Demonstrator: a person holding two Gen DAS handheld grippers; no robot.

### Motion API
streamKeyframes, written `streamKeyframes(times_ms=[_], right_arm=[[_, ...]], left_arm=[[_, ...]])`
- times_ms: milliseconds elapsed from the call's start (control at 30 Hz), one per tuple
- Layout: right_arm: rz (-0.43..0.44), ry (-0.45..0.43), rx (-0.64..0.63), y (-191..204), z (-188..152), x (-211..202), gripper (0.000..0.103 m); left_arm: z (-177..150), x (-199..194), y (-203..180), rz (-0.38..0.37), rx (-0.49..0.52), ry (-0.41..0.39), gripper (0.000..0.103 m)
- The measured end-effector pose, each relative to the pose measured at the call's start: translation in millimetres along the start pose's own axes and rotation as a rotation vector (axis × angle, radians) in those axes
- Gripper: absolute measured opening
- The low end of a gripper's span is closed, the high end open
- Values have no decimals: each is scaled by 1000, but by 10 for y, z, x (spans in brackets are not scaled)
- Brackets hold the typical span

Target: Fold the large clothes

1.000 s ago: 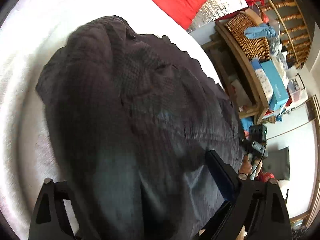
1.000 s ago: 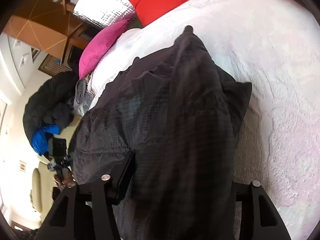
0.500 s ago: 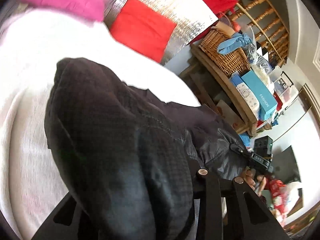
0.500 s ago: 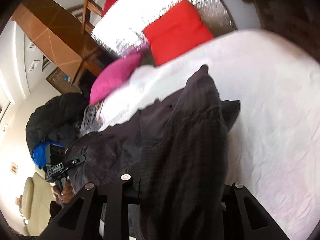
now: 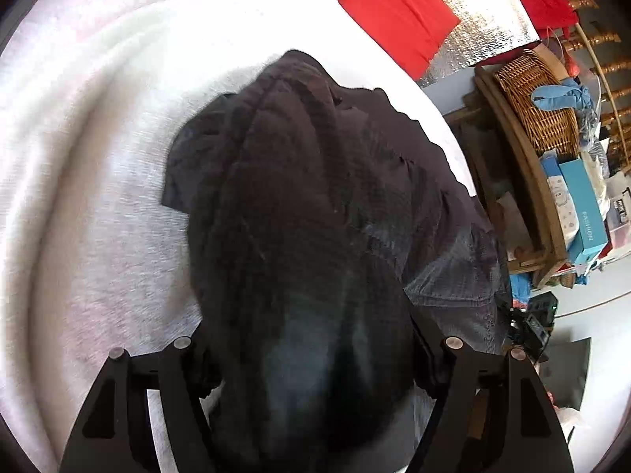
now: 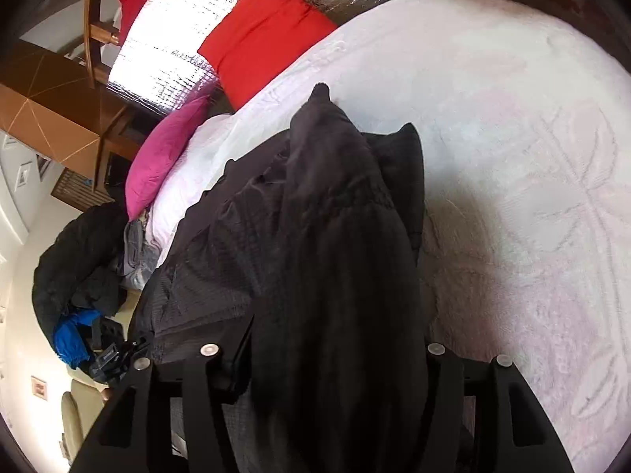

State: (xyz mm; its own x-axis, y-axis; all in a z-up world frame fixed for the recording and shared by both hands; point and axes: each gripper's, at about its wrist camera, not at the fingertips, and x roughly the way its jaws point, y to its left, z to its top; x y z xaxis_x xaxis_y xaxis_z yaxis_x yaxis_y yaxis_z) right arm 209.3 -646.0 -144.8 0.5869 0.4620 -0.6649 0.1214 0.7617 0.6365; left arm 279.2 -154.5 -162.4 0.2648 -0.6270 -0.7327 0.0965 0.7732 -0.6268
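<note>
Left wrist view: the left gripper (image 5: 311, 358) has its jaws opening, a thick bunch of the dark jacket (image 5: 315, 181) between them; whether the pads still press it cannot be told. The jacket lies on the white bedspread (image 5: 90, 197), stretching away towards a red pillow (image 5: 394, 23).

Right wrist view: the right gripper (image 6: 339, 358) is opening too, with a jacket (image 6: 327, 244) fold filling the gap. The garment looks bunched, not flat. Judging by this, a fold is being laid down; smoothing and further folds remain.
</note>
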Motion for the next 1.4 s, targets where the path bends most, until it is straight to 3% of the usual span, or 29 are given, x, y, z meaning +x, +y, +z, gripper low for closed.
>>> streamKeyframes(times_ms=[133,200,333,500,633,800,833,900,1000,1167,1233,1300,1400], right_arm=[[-37,-35,8,51,-26,-249,65],[-34,-70,-2,77,-46,-417,75],[-90,-208,-39,213,-119,-770,75],[-141,-386,-218,665,-187,-943,75],[-237,-360,-291,1018,-57,-539,73],[-365,-261,-238,904,139,48,74],[-405,-199,-199,794,182,226,74],[-425,-156,-180,701,189,363,74],[-429,-183,-209,782,150,256,74],[-293,-295,-288,1109,-51,-130,73],[-266,-310,-343,1312,-134,-145,69],[-229,-266,-354,1442,-147,-11,51],[-265,-194,-374,1523,-166,287,49]], left_arm=[[-57,-347,-17,50,40,-42,77],[-91,-473,-93,67,63,-77,78],[-184,-809,-155,178,111,-215,78],[-165,-959,-460,211,187,-387,79],[33,-595,-706,346,249,-405,80],[231,-130,-431,535,200,-244,80],[248,-76,-375,526,182,-220,80],[264,-85,-305,498,146,-201,81],[223,-231,-357,479,145,-237,81],[15,-448,-725,426,225,-370,82],[-13,-426,-806,432,219,-399,85],[-18,-331,-833,446,207,-380,86],[-21,-161,-825,558,208,-332,86]])
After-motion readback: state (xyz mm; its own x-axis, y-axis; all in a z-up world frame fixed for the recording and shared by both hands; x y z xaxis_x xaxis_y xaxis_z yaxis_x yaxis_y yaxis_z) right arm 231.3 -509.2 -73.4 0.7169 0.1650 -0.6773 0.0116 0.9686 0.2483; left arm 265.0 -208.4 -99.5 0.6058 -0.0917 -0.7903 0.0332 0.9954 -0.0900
